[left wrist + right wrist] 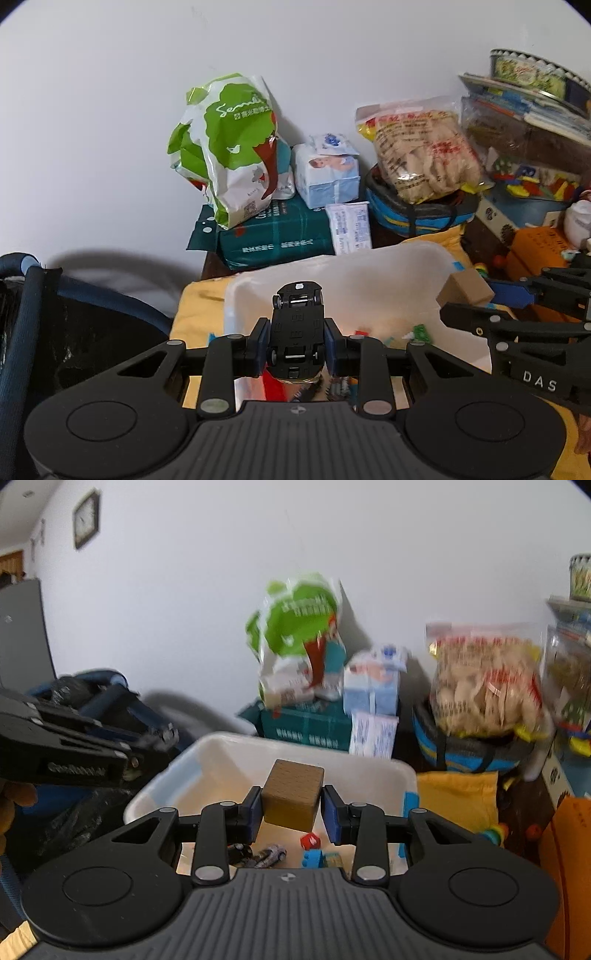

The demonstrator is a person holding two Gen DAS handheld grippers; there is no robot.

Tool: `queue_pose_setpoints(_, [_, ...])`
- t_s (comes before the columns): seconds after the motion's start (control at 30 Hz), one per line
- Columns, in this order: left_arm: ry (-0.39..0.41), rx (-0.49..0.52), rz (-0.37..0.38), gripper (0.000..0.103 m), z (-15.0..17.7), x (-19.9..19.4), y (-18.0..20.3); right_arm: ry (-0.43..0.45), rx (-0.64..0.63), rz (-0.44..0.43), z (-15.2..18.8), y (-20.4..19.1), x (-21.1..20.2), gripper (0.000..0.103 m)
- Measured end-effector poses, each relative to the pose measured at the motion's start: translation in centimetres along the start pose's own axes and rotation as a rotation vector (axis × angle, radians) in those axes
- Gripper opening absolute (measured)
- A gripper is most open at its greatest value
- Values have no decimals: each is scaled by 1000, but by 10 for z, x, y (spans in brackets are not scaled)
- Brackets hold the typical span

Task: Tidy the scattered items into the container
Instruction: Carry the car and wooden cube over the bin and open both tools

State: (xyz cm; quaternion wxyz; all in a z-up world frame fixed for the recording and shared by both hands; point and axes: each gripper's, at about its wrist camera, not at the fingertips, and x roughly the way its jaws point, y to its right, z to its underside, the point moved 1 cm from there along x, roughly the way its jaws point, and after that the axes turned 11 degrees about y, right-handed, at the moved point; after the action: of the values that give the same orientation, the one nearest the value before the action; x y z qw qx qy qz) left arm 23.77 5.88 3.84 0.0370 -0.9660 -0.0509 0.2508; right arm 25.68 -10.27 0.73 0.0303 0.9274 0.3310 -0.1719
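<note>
White wall and stacked packages are seen beyond the white container point(221, 753). A black toy car point(297, 328), underside up, is pinched in the left tool point(296, 345) above the container, and a wooden block point(291, 799) is pinched in the right tool point(291, 814) above it.

bin point(221, 746) open above, packages point(306, 723) behind

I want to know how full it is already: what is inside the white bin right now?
In the white bin: a red die, a blue brick and a small toy vehicle. The gripper body and held wooden block cover the rest.
</note>
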Motion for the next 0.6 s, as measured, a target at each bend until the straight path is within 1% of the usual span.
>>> queue_pose_setpoints(0.1, [-47,-8,20,33,-3,18,-2,-71,10,1,2,4,18,37])
queue_pose_setpoints(0.13, [-67,-5,27,41,-3,22,-1,-102,17,0,4,5,24,38])
queue_pose_setpoints(0.17, [-94,7,22,49,-2,28,0,-134,20,-2,5,5,30,42])
queue_pose_setpoints(0.2, [-116,18,9,66,-1,33,1,-163,16,2,6,5,35,50])
queue_pose_setpoints(0.23, [-126,28,-2,74,-1,37,2,-174,10,15,6,5,37,70])
queue_pose_setpoints(0.27, [-129,36,-9,74,0,38,2,-169,7,27,5,5,38,83])
queue_pose_setpoints(0.3, [-138,41,-5,74,0,39,2,-166,4,29,3,5,39,86])
queue_pose_setpoints(0.4, [-178,30,9,74,-2,43,-1,-176,-13,36,0,6,40,87])
queue_pose_setpoints(0.53, [-232,41,14,74,-3,45,-2,-185,24,57,-8,15,38,95])
queue_pose_setpoints(0.6, [-247,52,5,74,-7,44,-2,-196,13,63,-13,16,37,96])
